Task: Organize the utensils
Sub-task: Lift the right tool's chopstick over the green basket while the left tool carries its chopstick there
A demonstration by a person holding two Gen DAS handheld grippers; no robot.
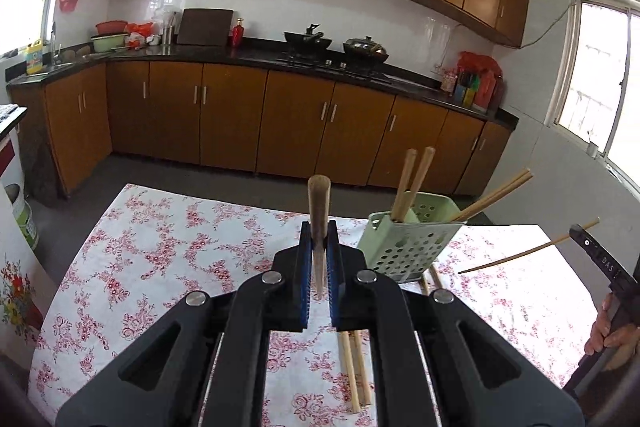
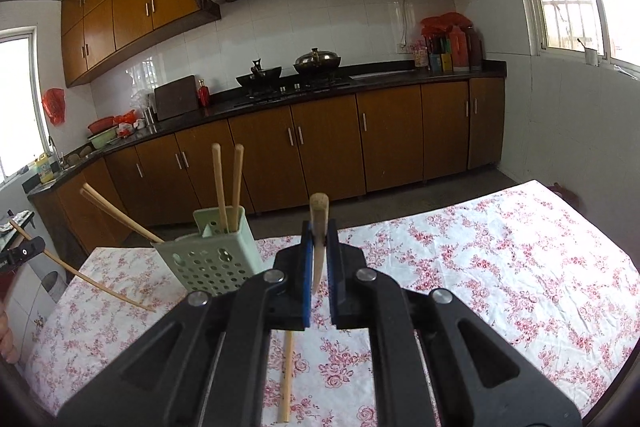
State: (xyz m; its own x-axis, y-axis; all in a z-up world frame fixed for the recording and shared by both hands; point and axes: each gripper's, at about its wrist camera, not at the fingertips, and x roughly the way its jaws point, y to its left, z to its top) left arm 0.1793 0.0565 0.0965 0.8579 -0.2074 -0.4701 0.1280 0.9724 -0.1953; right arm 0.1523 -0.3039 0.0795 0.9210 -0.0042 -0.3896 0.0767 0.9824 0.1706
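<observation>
here both the left gripper (image 1: 319, 247) and right gripper (image 2: 319, 247) each pinch, apparently, one chopstick (image 1: 319, 211).

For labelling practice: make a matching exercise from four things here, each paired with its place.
1. pale green perforated plastic holder
2. black wok
3. loose wooden chopsticks
4. single wooden chopstick

a. clamped in the left gripper
b. lying flat on the floral tablecloth
c. on the stove
d. standing on the table, chopsticks inside

Pairs: 1-d, 2-c, 3-b, 4-a
</observation>
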